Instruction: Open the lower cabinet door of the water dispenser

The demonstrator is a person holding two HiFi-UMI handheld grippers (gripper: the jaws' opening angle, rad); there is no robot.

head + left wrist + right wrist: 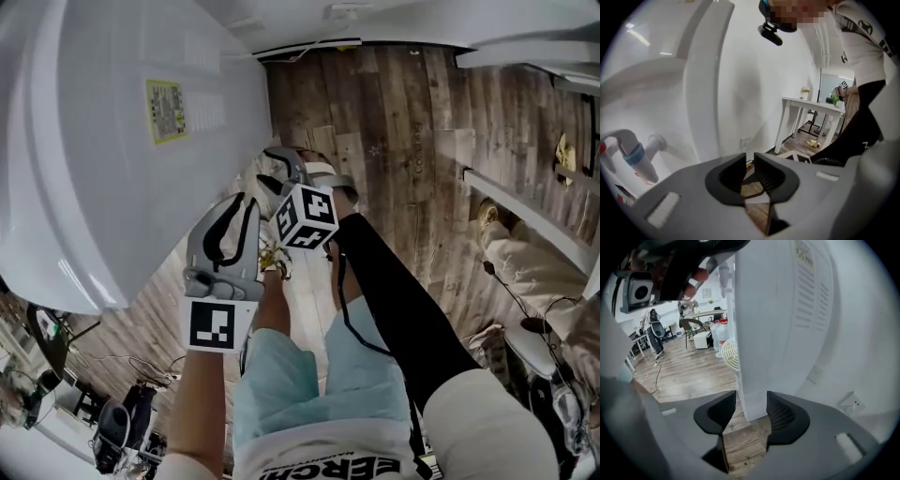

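The white water dispenser fills the left of the head view, with a yellow label on its side. Its lower cabinet door cannot be made out in any view. My left gripper hovers beside the dispenser, jaws almost together with nothing between them; in the left gripper view the dispenser's taps show at the left. My right gripper sits just past it, low near the floor. In the right gripper view its jaws stand apart and empty, with the dispenser's bottom corner just beyond them.
A small round fan and water bottles stand beside the dispenser. A white table is against the wall, with a wall socket nearby. Cables trail over the plank floor. Another person's shoe is at the right.
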